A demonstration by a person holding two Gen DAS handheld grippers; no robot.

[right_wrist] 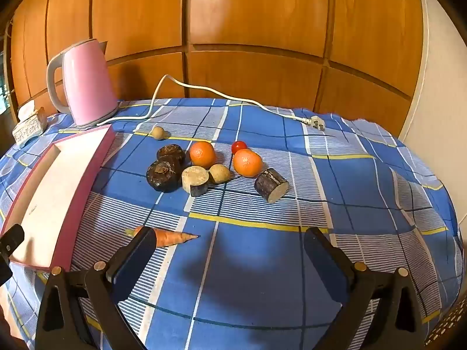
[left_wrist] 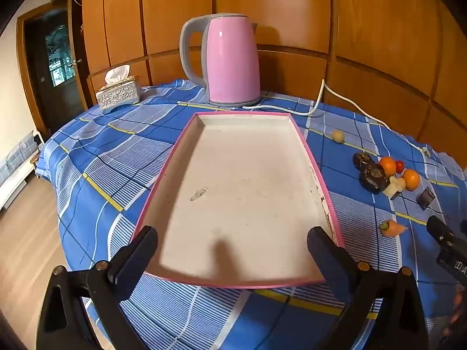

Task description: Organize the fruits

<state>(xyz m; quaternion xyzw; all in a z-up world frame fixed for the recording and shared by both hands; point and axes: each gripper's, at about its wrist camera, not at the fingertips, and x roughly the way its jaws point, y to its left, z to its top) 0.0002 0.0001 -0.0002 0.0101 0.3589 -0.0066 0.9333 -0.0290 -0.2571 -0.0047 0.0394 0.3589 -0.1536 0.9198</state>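
A pink-rimmed white tray (left_wrist: 309,148) lies empty on the table; it also shows in the right wrist view (right_wrist: 87,157). My left gripper (left_wrist: 233,248) is open over the tray's near end. My right gripper (right_wrist: 230,250) is open and empty above the cloth. Ahead of it lie two oranges (right_wrist: 202,154) (right_wrist: 247,162), a cherry tomato (right_wrist: 239,146), two dark round fruits (right_wrist: 163,176), two cut dark-skinned stubs (right_wrist: 271,185), small pale balls (right_wrist: 219,173) and a carrot (right_wrist: 172,237) beside its left finger. The same pile (left_wrist: 385,172) shows in the left wrist view.
A pink kettle (left_wrist: 230,61) stands behind the tray, its white cord (right_wrist: 221,93) and plug trailing across the blue checked cloth (right_wrist: 262,277). A tissue box (left_wrist: 118,92) sits at the far left. Wooden panels back the round table.
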